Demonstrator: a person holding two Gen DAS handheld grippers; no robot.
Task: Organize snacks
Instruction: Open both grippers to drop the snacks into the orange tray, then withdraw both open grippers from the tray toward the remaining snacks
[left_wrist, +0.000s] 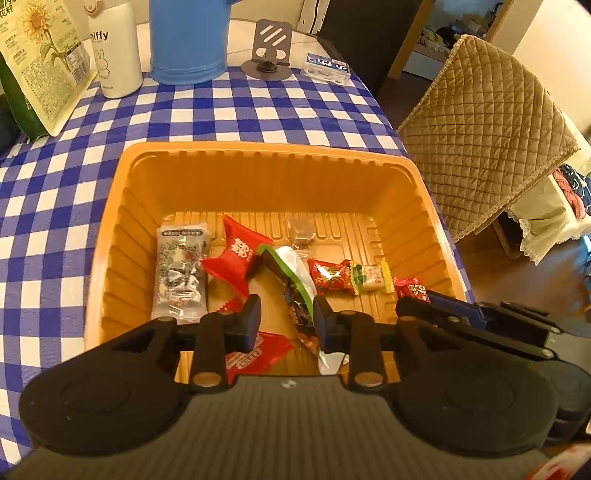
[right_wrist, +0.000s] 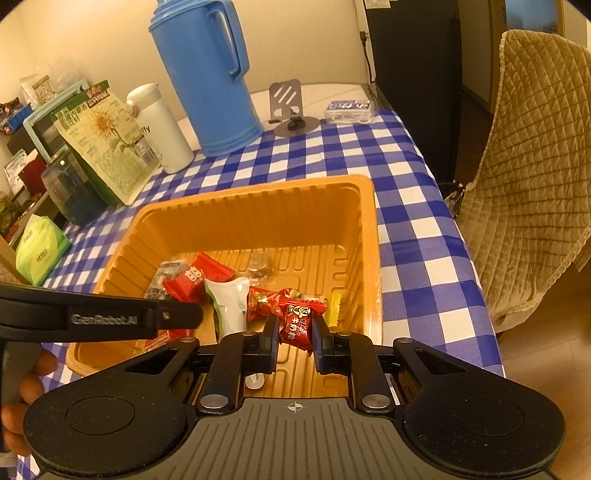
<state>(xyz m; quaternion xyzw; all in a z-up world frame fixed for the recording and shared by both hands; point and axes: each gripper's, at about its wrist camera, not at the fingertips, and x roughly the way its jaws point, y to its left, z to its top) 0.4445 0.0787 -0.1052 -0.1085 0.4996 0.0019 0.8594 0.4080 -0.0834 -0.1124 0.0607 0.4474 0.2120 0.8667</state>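
Checked tablecloth (right_wrist: 406, 206), blue and white, covers the table. Quilted tan cover (right_wrist: 535, 166) hangs over furniture at the right, off the table.

Orange plastic tray (left_wrist: 258, 173), deep and ribbed, sits on the cloth and holds the snacks.

Blue thermos jug (right_wrist: 207, 74) stands upright behind the tray; white bottle (right_wrist: 162, 129) just beside it; sunflower-seed bag (right_wrist: 107, 140) leans further left. Grey phone stand (right_wrist: 291, 110) and a small clear box (right_wrist: 349, 110) lie at the far edge.

Left gripper (left_wrist: 286, 317): inside the tray, jaws a little apart, a dark green-edged wrapper (left_wrist: 291, 291) between them; whether the pads press on it cannot be told.

Right gripper (right_wrist: 294, 338): clenched on a red candy packet (right_wrist: 299, 325), over the tray's right half.

Loose in the tray: silver packet (left_wrist: 181, 273) at left, red pillow packet (left_wrist: 232, 258), white pouch (right_wrist: 231, 306), small red and yellow candies (left_wrist: 351, 277).
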